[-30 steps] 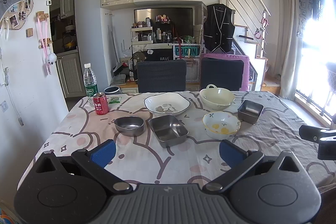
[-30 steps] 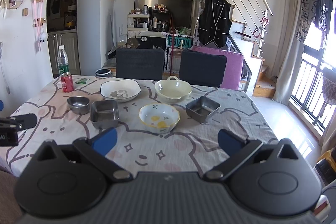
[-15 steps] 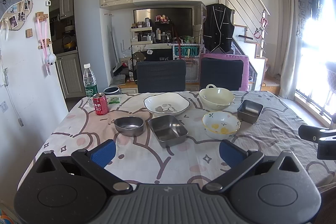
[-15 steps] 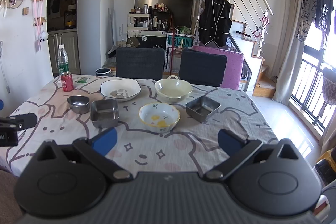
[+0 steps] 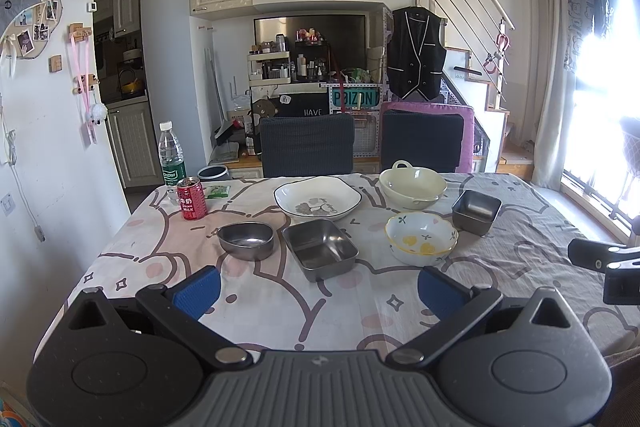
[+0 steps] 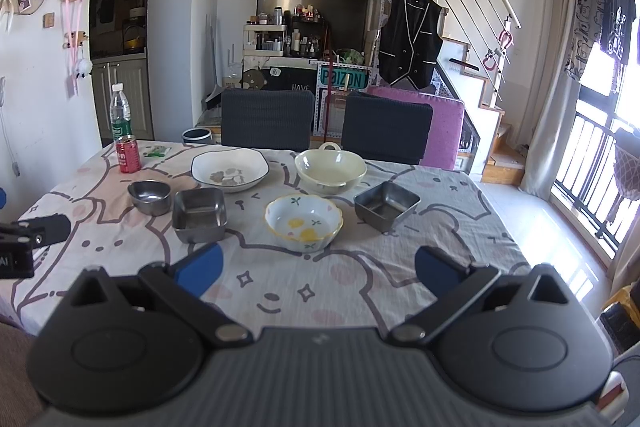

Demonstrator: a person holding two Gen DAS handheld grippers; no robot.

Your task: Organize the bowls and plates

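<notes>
Nothing is stacked yet, so the risks are all ahead. The steel dishes look slick and thin-walled: a pinch on one rim could let the dish swing or slip out. The ceramic pieces look heavier and would chip if set down hard on each other, and the loose printed cloth on the bench (image 5: pixel 132 251) could drag and carry the neighbours along.

The left hand-held gripper (image 5: pixel 318 291) hangs with its jaws wide, holding nothing, above the near edge. The rectangular steel tray (image 5: pixel 320 249) lies nearest, at 12 o'clock just beyond the fingertips; the round steel bowl (image 5: pixel 246 239) is at 11 o'clock, the white plate (image 5: pixel 318 202) farther out at 12.

The right hand-held gripper (image 6: pixel 318 267) is likewise spread wide and empty. The flowered bowl (image 6: pixel 304 222) sits at 12 o'clock, near its tips; the square steel bowl (image 6: pixel 387 205) is at 1 o'clock, and the cream handled bowl (image 6: pixel 330 171) lies beyond, well apart.
</notes>
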